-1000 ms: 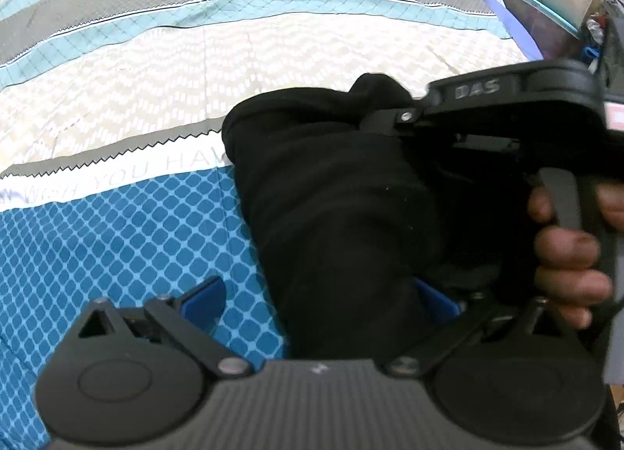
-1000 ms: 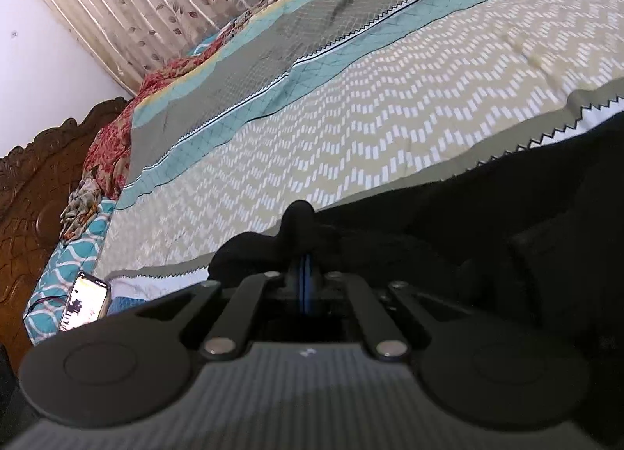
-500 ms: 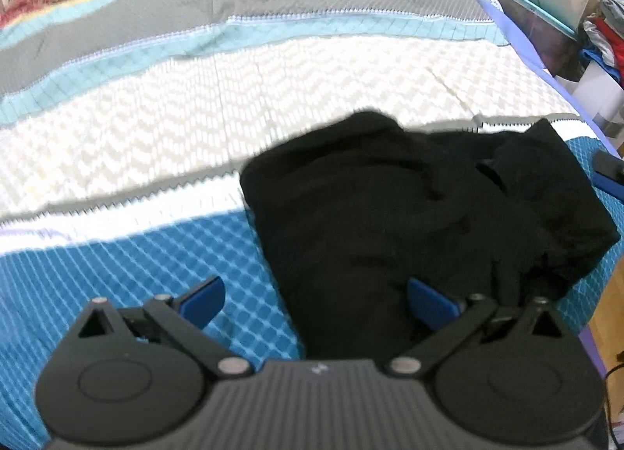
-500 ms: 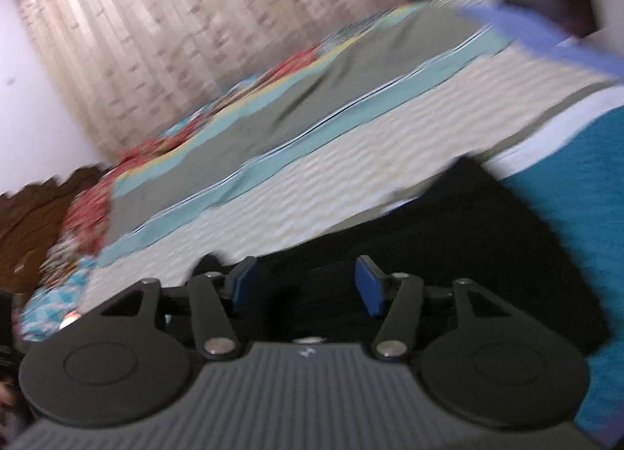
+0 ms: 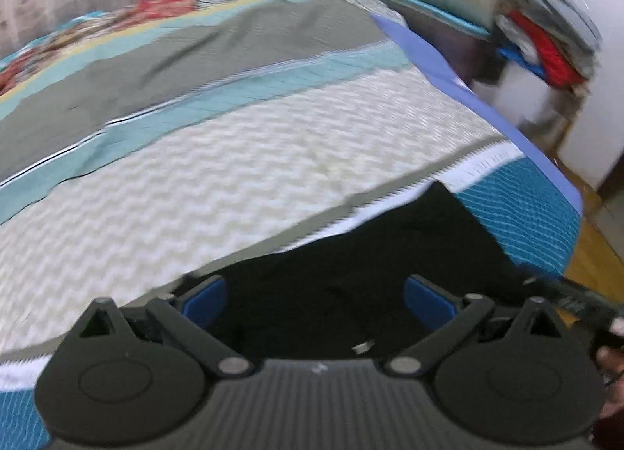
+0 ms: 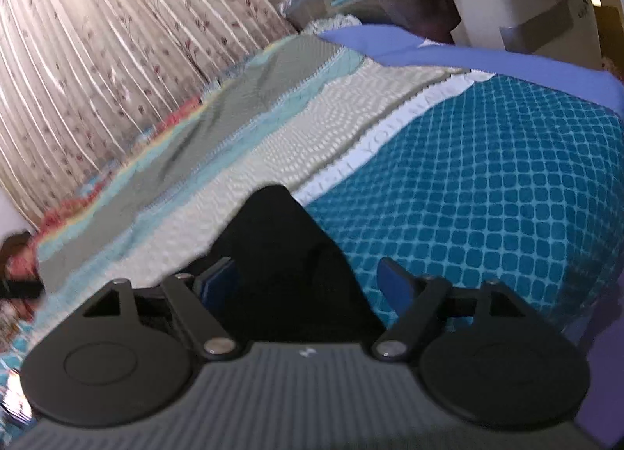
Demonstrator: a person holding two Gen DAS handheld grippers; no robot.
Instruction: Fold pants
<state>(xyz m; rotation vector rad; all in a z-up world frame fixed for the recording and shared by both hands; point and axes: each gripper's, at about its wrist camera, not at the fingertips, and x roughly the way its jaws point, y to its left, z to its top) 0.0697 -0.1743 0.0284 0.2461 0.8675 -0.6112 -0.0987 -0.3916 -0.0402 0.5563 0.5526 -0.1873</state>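
Note:
The black pants (image 5: 374, 255) lie folded in a bundle on the striped bedspread (image 5: 234, 161), over its teal checked band. My left gripper (image 5: 318, 300) is open, its blue pads on either side above the near part of the bundle, holding nothing. In the right wrist view the pants (image 6: 288, 255) reach a pointed corner ahead of my right gripper (image 6: 308, 280), which is open and empty above the cloth. Part of the right gripper and a hand show at the right edge of the left wrist view (image 5: 577, 302).
The bed's right edge with a blue sheet border (image 5: 487, 107) drops to a wooden floor (image 5: 596, 255). A shelf with stacked clothes (image 5: 546, 44) stands beyond it. A floral curtain (image 6: 97, 60) hangs behind the bed. A white box (image 6: 518, 13) stands by the bed corner.
My right gripper has opened and let go of the pants, which now lie on the bed. Both grippers have swung and pulled back from the bundle. My left gripper stays open.

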